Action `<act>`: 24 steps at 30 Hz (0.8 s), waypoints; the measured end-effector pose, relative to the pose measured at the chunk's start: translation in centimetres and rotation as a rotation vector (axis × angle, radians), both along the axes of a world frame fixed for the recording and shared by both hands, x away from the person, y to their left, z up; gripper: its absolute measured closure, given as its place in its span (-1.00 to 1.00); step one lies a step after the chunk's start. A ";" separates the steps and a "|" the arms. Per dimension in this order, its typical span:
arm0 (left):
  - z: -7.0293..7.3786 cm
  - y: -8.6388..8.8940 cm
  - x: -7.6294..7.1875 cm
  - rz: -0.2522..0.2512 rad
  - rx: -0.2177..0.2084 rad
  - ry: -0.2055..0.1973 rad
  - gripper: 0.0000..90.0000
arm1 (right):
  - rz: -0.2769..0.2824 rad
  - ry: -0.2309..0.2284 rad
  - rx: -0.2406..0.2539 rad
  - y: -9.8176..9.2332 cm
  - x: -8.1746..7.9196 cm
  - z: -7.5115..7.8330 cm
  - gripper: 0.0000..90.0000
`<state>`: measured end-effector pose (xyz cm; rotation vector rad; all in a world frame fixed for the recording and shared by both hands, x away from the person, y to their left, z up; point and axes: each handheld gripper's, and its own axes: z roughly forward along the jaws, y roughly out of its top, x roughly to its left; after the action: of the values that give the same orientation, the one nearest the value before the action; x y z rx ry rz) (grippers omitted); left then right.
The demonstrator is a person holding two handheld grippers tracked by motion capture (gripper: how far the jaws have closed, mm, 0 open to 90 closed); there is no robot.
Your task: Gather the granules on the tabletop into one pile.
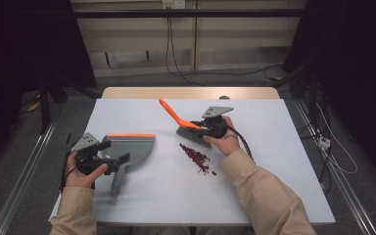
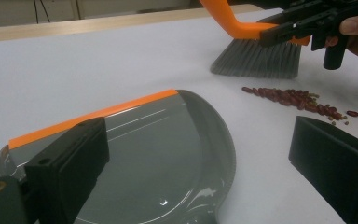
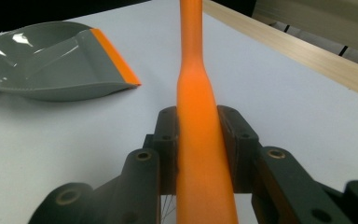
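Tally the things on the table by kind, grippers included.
Dustpan: 1
Brush: 1
Pile of red beans: 1
Grippers: 2, the left gripper open by the dustpan and the right gripper shut on the brush handle
Total: 5

A white table (image 1: 274,196) with a pale wooden far edge stands on a grey floor (image 1: 19,161). Behind it runs a beige wall (image 1: 137,39) with hanging black cables (image 1: 169,44). Both sides are dark, with metal rails (image 1: 19,176) alongside.
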<state>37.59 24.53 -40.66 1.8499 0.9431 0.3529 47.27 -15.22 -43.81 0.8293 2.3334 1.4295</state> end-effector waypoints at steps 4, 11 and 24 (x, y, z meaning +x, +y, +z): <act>0.0 -0.1 0.0 -0.009 0.009 0.000 -0.90 | 0.048 0.003 -0.028 0.2 -0.4 0.2 0.58; 0.0 -0.2 0.0 -0.012 0.013 0.003 -0.90 | 0.142 -0.011 -0.082 0.2 -1.4 0.6 0.58; 0.0 -0.2 -0.1 -0.014 0.011 -0.001 -0.90 | 0.199 -0.008 -0.083 -0.3 -3.3 0.7 0.58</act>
<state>37.50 24.31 -40.63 1.8655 0.9290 0.3508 43.98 -15.50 -43.10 0.5818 2.5098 1.3955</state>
